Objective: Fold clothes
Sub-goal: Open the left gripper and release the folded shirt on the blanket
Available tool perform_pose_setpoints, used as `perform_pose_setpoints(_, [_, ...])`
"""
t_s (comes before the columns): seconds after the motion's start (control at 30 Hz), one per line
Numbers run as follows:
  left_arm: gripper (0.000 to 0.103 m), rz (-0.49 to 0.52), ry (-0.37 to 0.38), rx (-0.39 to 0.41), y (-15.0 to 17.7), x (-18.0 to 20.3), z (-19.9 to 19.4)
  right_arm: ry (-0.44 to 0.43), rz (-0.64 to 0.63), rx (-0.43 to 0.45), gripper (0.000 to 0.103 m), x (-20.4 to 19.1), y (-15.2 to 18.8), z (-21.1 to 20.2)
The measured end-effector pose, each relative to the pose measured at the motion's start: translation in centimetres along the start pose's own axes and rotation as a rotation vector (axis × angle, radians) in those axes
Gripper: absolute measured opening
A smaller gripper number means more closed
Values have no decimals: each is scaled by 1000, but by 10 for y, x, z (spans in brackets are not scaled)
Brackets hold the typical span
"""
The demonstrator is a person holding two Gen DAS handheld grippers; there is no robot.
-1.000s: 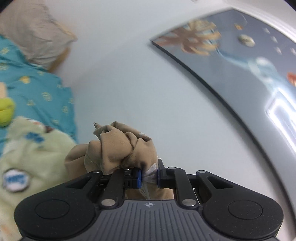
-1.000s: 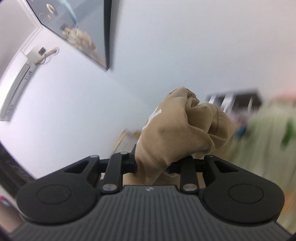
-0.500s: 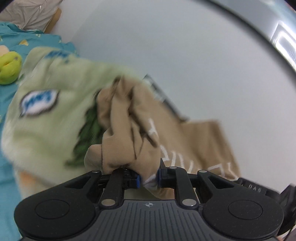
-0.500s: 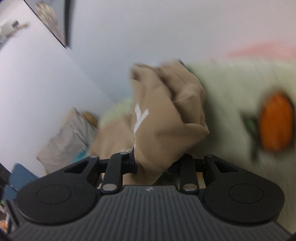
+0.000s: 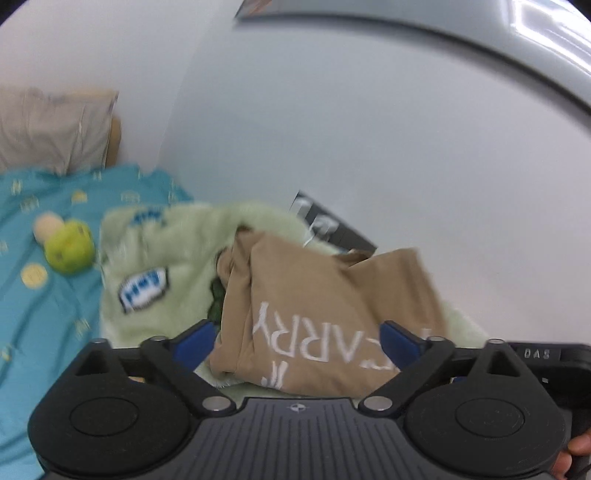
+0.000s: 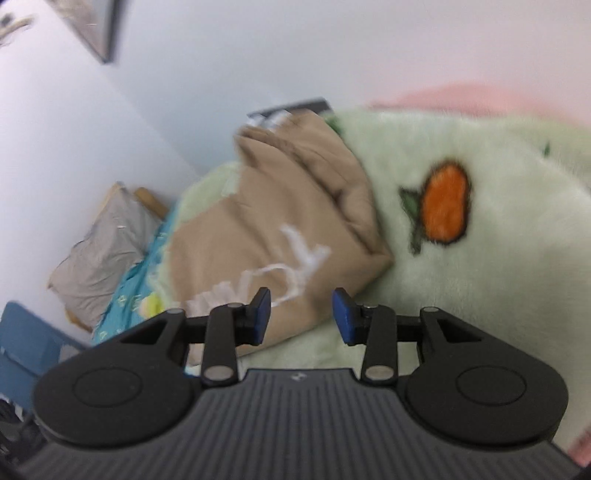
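A tan shirt with white lettering (image 5: 325, 317) lies folded on a pale green fleece blanket (image 5: 177, 251). It also shows in the right wrist view (image 6: 273, 229), on the same blanket (image 6: 480, 266). My left gripper (image 5: 295, 341) is open and empty, its blue pads (image 5: 194, 341) wide apart just in front of the shirt. My right gripper (image 6: 301, 317) is open and empty, close above the shirt's near edge.
A teal patterned bedsheet (image 5: 40, 295) lies left of the blanket, with a green plush toy (image 5: 68, 245) on it. A grey pillow (image 5: 51, 129) leans at the wall, also in the right wrist view (image 6: 99, 251). White walls stand behind. A framed picture (image 6: 103, 29) hangs upper left.
Both grippers came down from the wall towards the bed with the bunched shirt, then opened and let it go; the shirt now lies on the green blanket.
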State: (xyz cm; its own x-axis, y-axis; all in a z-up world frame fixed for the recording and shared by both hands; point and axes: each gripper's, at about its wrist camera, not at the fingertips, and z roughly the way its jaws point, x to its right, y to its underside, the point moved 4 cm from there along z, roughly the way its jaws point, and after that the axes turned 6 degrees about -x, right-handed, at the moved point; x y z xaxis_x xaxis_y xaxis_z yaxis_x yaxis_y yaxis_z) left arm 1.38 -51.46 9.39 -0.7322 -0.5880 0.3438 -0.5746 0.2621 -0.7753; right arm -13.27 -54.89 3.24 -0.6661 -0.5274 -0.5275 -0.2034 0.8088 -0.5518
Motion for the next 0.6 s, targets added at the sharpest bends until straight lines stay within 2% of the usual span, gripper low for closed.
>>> perform_pose_setpoints(0.13, [103, 66, -39, 81, 1, 21, -77, -33, -116, 89, 41, -24, 6, -49])
perform_pose_setpoints(0.2, [103, 88, -64, 116, 5, 29, -112, -46, -188, 131, 57, -38, 9, -69])
perform_pose_setpoints(0.23, [103, 105, -75, 138, 8, 32, -127, -58, -213, 159, 78, -41, 10, -80])
perform_pose_setpoints(0.27, [103, 124, -85, 157, 12, 36, -141, -73, -233, 192, 93, -43, 11, -91])
perform_pose_setpoints(0.3, [103, 140, -93, 172, 17, 39, -155, -84, -254, 229, 93, -46, 15, -103])
perform_pose_setpoints(0.4, [103, 183, -118, 203, 32, 46, -184, -96, -330, 301, 103, -52, 27, -127])
perform_pose_setpoints(0.6, [103, 245, -172, 253, 66, 57, -217, -84, -406, 350, 103, -57, 60, -140])
